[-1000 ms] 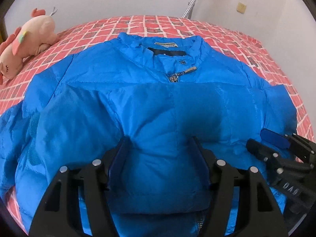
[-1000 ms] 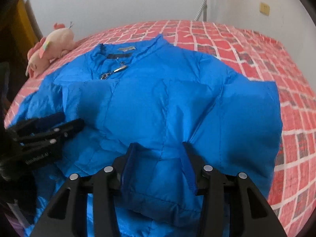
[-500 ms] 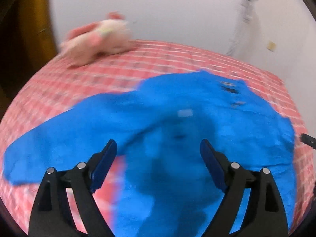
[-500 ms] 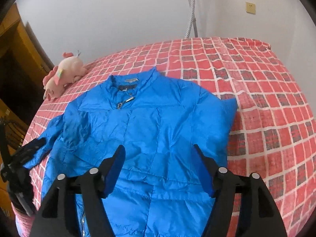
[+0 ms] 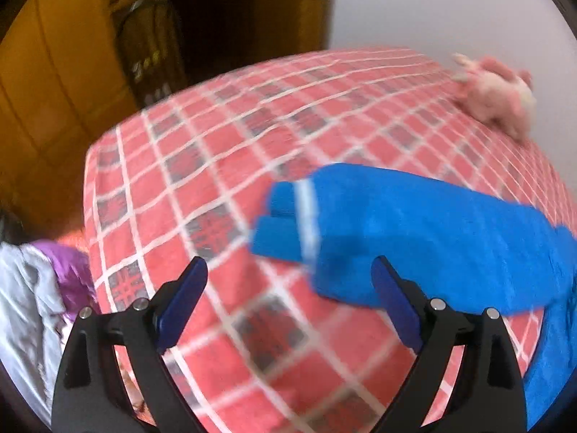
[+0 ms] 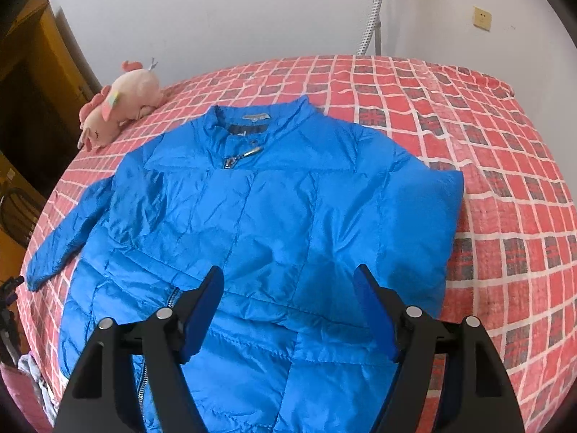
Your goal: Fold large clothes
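The puffy bright blue zip-up jacket point(image 6: 274, 223) lies flat, front side up, on the bed with the red checked cover point(image 6: 505, 166). Its collar points to the far wall, near a pink plush toy point(image 6: 119, 112). One side is already folded in, so that edge is straight. The other sleeve point(image 5: 414, 231) sticks out long over the cover.

The jacket looks soft, light and squashy, and its shiny cloth may be slippery. I think it will puff back up after a fold. A good place to grab is the sleeve near its cuff point(image 5: 281, 223), with a deep pinch.

The left tongs point(image 5: 288, 296) point down at the cuff end. They have just been opening and are wide, with nothing in them. The right tongs point(image 6: 288, 306) hang over the lower middle of the jacket, pointing down. They have just been opening too and hold nothing
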### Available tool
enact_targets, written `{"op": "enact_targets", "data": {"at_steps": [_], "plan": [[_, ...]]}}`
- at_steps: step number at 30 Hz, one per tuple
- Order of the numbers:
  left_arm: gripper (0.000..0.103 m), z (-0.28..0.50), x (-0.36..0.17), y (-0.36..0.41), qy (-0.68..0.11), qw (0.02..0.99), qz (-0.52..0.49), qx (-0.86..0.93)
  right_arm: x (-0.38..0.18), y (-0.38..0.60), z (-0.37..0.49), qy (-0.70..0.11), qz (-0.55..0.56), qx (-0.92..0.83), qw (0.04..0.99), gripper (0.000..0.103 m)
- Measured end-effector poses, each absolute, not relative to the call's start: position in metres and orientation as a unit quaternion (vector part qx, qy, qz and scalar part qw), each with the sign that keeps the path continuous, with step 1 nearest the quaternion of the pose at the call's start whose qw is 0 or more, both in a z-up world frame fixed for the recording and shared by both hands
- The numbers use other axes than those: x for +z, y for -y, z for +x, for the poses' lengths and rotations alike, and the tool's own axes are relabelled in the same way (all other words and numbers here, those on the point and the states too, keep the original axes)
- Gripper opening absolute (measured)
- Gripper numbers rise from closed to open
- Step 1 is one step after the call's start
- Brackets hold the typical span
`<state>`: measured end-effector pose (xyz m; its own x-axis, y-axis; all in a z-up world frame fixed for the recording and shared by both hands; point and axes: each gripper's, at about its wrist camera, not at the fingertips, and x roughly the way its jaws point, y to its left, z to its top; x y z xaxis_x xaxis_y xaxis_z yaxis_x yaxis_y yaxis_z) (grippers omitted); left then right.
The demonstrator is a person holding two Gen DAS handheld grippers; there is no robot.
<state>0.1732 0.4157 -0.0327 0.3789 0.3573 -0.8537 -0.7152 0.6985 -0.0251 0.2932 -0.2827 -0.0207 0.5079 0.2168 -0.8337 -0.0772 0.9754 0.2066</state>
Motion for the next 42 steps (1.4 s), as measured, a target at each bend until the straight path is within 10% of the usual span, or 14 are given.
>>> {"op": "enact_targets", "data": {"at_steps": [15,18,20,23,42], "plan": [[0.089,0.209,-0.078,-0.448,-0.446,0.807,-0.292,0.253,-0.041,0.288,0.304,-0.507,0.073,0.067,0.856,0.075],[0.069,0.21,-0.076,-0.443,-0.441,0.809,-0.278,0.27,-0.043,0.288,0.305,-0.511,0.074,0.067,0.853,0.075],[0.033,0.206,-0.073,-0.444,-0.426,0.814,-0.311,0.244,-0.043,0.288,0.305,-0.511,0.075,0.068,0.853,0.075],[0.025,0.206,-0.065,-0.435,-0.409,0.821,-0.313,0.247,-0.04,0.288,0.304,-0.508,0.075,0.069,0.855,0.075],[0.021,0.274,0.066,-0.178,-0.318,0.932,-0.174,-0.004,-0.032,0.298,0.302,-0.496,0.08,0.063,0.862,0.075]]}}
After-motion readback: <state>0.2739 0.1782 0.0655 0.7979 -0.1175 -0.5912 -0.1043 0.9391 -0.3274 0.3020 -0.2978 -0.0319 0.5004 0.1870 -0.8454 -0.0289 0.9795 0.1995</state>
